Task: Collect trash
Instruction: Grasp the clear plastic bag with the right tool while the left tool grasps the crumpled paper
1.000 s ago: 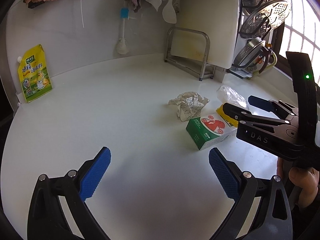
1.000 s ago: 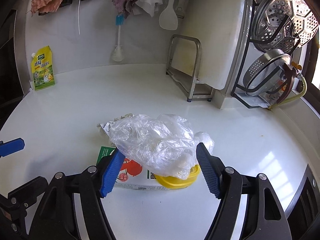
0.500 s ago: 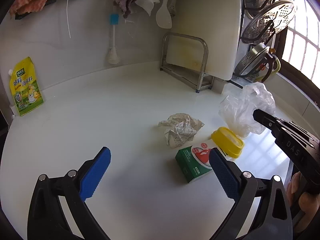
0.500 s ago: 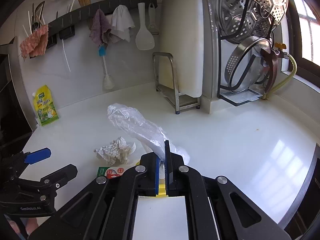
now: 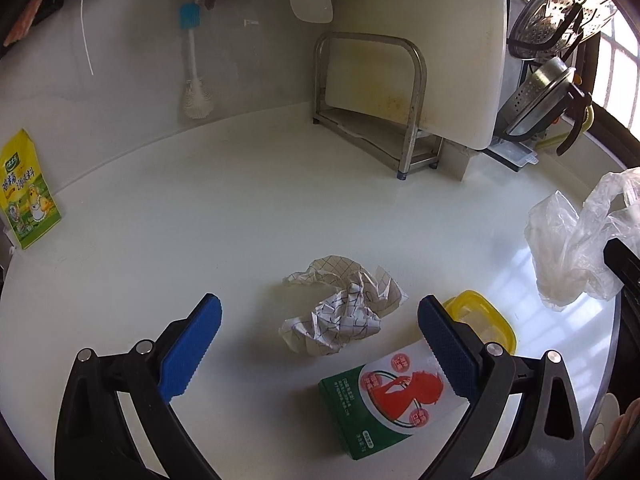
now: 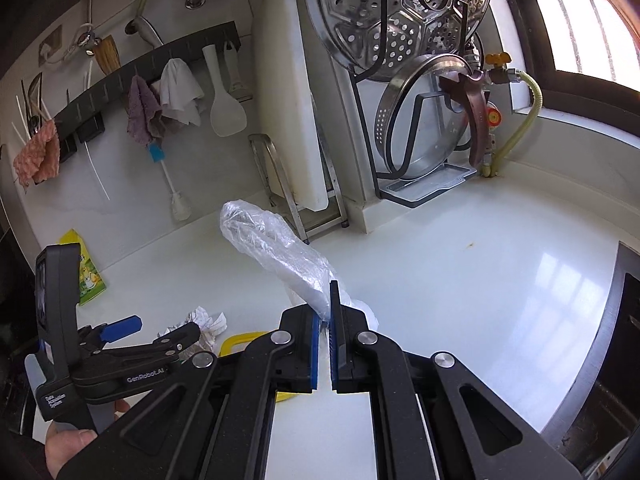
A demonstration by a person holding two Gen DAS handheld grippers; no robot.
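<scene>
My right gripper [image 6: 326, 312] is shut on a clear plastic bag [image 6: 276, 252] and holds it above the white counter; the bag also shows at the right edge of the left wrist view [image 5: 572, 252]. My left gripper [image 5: 320, 344] is open and empty, low over the counter. A crumpled checked paper [image 5: 344, 308] lies between its fingers. A green and white carton [image 5: 396, 392] and a yellow lid [image 5: 484, 316] lie by its right finger. In the right wrist view the left gripper [image 6: 120, 330] sits at lower left, beside the paper [image 6: 208, 320] and the lid [image 6: 236, 342].
A yellow-green pouch [image 5: 26, 196] leans on the back wall at the left. A cutting board in a metal stand [image 5: 400, 80] and a rack with steamer and pot lid [image 6: 420, 80] stand at the back right. Cloths and utensils hang above. A dark counter edge [image 6: 616, 320] lies right.
My right gripper closed on the plastic bag and lifted it up and to the right, off the lid and carton. My left gripper moved forward toward the crumpled paper, still open.
</scene>
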